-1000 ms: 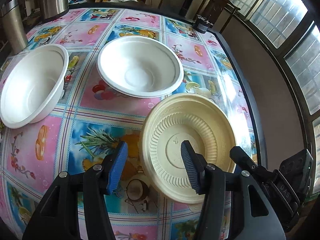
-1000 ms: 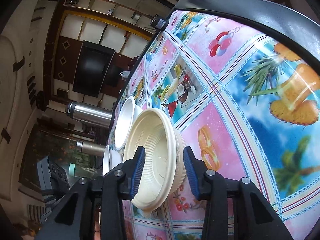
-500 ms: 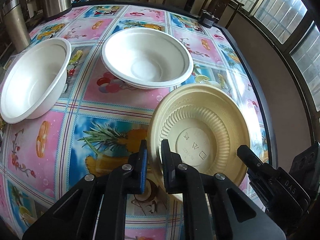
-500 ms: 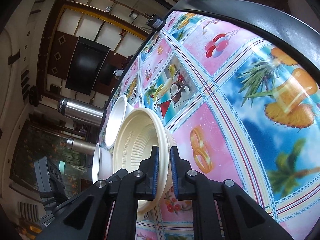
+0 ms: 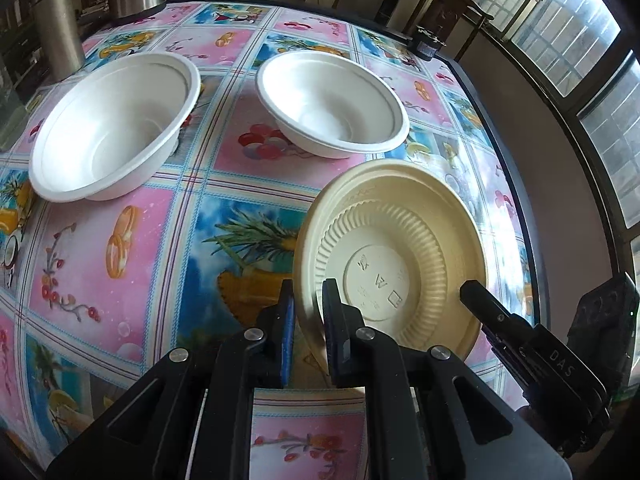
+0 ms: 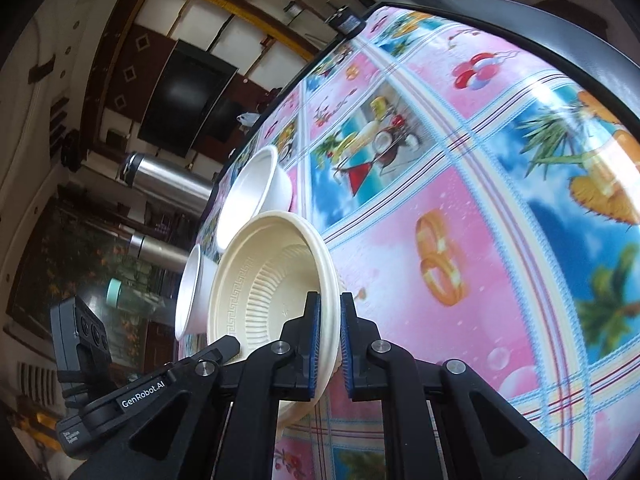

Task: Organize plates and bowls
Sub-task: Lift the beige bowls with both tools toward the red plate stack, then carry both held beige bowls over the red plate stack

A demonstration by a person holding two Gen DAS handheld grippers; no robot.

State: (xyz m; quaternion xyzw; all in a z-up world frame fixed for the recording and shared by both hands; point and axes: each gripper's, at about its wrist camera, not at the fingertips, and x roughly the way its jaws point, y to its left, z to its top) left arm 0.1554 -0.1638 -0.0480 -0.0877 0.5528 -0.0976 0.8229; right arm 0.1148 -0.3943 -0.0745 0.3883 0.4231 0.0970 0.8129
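both grippers pinch the cream plate (image 5: 394,264) at its near rim, left gripper (image 5: 307,322) on its left edge, right gripper (image 6: 327,344) on the opposite edge, jaws narrow on the rim, plate tilted up off the tablecloth (image 5: 120,248). probably separating stacked plates: keep both pinches firm and pull apart slowly, clear of the two white bowls (image 5: 114,126) further back

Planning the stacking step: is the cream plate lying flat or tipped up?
Tipped up. The cream plate is tilted with its near rim raised off the tablecloth, pinched by the left gripper and right gripper.
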